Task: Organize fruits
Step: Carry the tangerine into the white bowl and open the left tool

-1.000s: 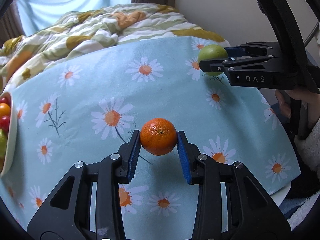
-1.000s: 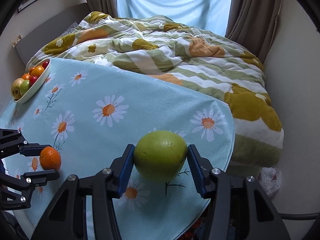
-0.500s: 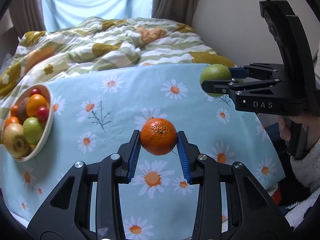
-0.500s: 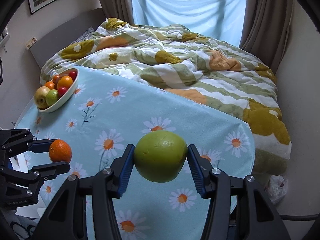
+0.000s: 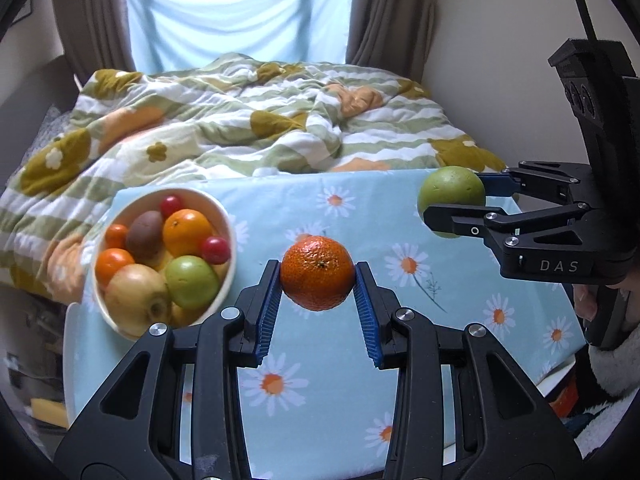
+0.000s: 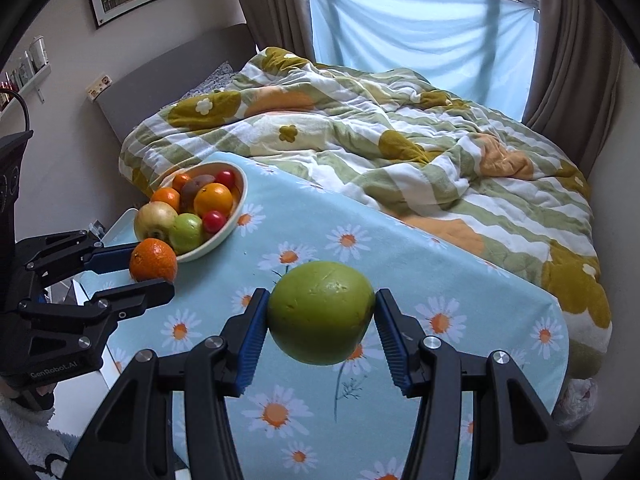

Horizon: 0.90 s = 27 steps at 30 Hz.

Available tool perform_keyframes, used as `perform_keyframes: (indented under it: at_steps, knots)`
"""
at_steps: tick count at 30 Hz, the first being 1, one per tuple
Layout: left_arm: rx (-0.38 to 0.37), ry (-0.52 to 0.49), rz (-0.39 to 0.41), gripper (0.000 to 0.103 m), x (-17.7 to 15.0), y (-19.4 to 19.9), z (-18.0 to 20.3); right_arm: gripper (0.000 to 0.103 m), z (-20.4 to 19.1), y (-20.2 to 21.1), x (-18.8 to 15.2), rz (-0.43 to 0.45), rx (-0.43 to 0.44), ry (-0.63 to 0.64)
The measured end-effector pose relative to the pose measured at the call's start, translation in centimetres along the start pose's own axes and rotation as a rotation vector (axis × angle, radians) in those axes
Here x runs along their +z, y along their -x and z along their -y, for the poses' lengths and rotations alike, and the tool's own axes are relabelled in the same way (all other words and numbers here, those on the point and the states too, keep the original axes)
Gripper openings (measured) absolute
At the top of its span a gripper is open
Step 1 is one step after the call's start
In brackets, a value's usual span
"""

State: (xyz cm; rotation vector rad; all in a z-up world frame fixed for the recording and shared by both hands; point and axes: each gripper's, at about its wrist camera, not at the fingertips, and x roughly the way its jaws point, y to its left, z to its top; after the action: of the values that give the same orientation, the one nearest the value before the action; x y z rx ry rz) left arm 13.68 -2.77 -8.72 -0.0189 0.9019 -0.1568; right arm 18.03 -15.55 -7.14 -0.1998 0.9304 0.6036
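Looking along the left gripper [image 5: 318,300], an orange [image 5: 317,273] is seen pinched between its blue pads, raised above the daisy-print tablecloth [image 5: 460,320]. A white bowl [image 5: 230,236], already filled with mixed fruit, is placed at the table's far left corner, just left of the orange. The right gripper [image 5: 452,208] is seen at the far right edge, clamped on a green fruit [image 5: 450,196].

From the right wrist, the green fruit [image 6: 321,312] is held off the cloth, well apart from the bowl [image 6: 236,216]. The orange [image 6: 153,260] is held beside the bowl's rim. No loose fruit is seen on the cloth; judged so, only these two pieces remain to be placed.
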Motion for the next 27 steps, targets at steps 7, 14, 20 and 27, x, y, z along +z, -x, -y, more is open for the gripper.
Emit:
perform_keyframes:
  at_steps: [7,14,20,27]
  knots:
    - [0.006,-0.004,-0.002,0.043,1.2,0.2,-6.2,0.049,-3.9,-2.0,2.9,0.004,0.003,-0.031]
    - [-0.003,-0.018,-0.023,0.043,1.9,-1.2,-11.8,0.049,-6.9,-4.3,5.0,0.004,-0.007,-0.07]
    - [-0.01,-0.042,-0.048,0.043,2.3,-3.4,-15.5,0.049,-8.6,-6.5,5.8,-0.004,-0.011,-0.107]
    - [-0.038,-0.077,-0.089,0.043,2.5,-6.2,-18.0,0.049,-9.6,-8.5,6.2,-0.015,-0.032,-0.164]
